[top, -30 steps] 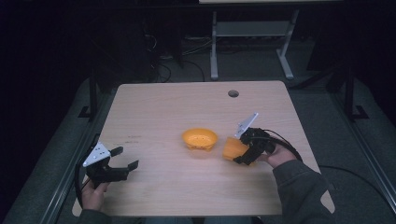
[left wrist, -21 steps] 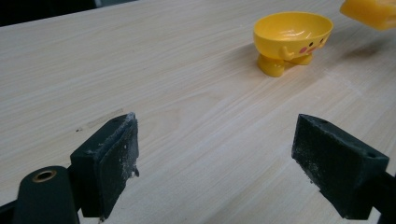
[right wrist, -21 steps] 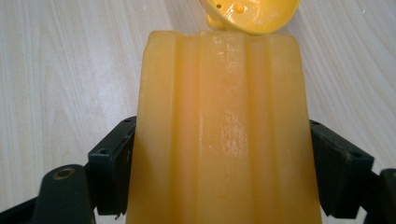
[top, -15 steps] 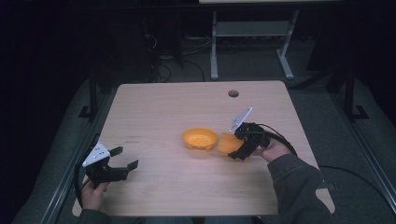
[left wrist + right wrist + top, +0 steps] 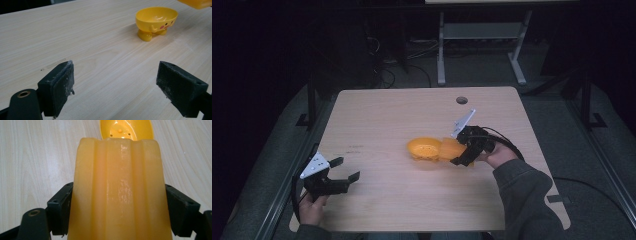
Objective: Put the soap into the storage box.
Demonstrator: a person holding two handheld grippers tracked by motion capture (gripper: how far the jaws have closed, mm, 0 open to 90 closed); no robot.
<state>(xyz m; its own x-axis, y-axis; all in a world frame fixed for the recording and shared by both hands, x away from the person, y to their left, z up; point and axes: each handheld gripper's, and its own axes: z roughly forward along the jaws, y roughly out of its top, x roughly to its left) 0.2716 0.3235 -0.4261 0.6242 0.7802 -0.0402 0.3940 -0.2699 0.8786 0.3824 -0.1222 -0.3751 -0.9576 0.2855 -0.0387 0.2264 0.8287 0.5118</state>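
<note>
Right now the orange ridged block [image 5: 118,192] sits clamped between the two black jaws of the right hand-held gripper [image 5: 463,154], one jaw pressed against each of its long sides. In the right gripper view its far end reaches the near rim of the yellow bowl [image 5: 126,129], so that the end of the block overlaps the bowl's edge; whether the two touch cannot be told. From the high view the block [image 5: 453,148] lies just beside the bowl [image 5: 424,149], on the side towards the person's right hand [image 5: 496,155], and appears lifted off the surface [image 5: 412,110].

The bowl stands upright near the middle of the surface. In the left gripper view it [image 5: 156,21] shows small feet and a painted face with pink cheeks, and an edge of the block [image 5: 196,3] hangs above and beyond it.

The left hand-held gripper [image 5: 346,169] is well apart from the bowl, near the surface's front left corner, held low in the person's left hand [image 5: 312,207]. Its jaws are spread wide with nothing between them, pointing towards the bowl.
</note>
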